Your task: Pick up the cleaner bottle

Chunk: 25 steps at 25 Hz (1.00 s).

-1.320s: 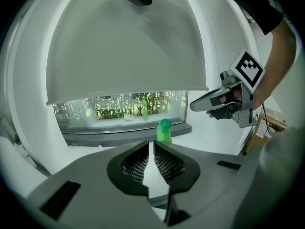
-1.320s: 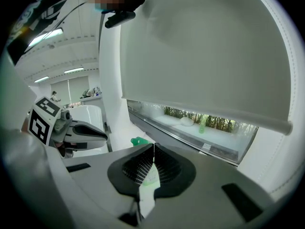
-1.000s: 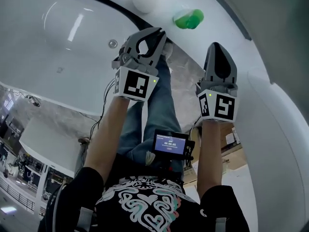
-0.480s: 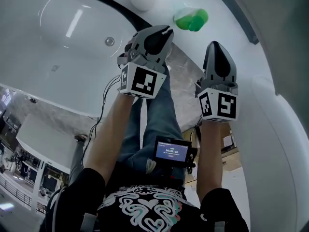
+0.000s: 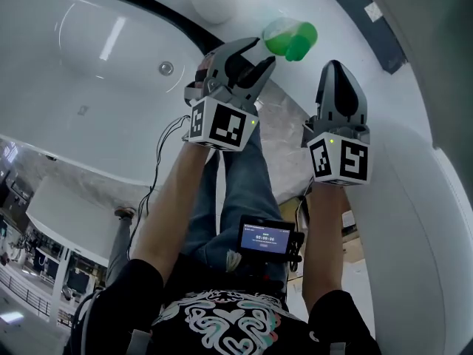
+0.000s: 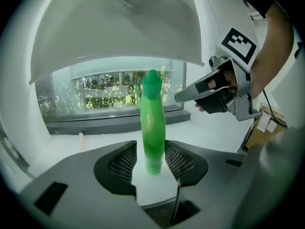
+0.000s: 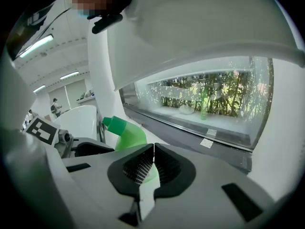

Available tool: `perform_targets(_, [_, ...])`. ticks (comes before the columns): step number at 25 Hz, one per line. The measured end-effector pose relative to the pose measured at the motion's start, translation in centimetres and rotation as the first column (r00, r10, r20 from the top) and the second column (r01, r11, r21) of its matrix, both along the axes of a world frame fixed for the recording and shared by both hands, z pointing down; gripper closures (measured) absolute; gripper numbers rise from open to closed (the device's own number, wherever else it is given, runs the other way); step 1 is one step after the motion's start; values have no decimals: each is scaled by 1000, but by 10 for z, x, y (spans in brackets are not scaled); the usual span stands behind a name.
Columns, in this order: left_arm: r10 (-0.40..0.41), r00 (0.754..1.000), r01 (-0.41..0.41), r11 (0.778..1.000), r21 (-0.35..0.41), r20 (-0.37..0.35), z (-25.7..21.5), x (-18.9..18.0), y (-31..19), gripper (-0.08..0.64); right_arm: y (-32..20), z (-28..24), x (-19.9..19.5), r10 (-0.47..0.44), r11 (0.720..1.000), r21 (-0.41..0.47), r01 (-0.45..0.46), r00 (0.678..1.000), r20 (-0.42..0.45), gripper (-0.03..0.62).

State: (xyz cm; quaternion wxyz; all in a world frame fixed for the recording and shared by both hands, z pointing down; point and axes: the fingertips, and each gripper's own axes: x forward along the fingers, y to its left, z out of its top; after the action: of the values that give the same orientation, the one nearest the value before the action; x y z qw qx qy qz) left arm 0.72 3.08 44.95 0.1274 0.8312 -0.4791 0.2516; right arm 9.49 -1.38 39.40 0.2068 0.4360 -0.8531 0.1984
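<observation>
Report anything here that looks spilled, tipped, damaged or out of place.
Nothing stands out. The green bottle stands upright on the white tub ledge with its cap on. No spill or damage shows around its base.

Cleaner bottle point(image 6: 152, 128): green, translucent plastic, tapered neck, green cap, upright on white ledge point(image 6: 209, 135).

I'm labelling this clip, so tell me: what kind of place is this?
Likely a bathroom display or mock-up, not a home: a white bathtub with a drain, a green cleaner bottle on its ledge, and a big strip-lit hall beyond.
</observation>
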Motion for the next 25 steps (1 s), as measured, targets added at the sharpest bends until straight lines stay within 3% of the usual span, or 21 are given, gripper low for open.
perform_targets(14, [42,999,-42,999,-13,25,31,20,-20,321,-20,26,7,30,999,-30,-29,999,30,565])
perform_targets(25, [60,997,-59,998,-10,41,43,35,-44,321,-49,44,4,31,999,-47,-26,995,94,565])
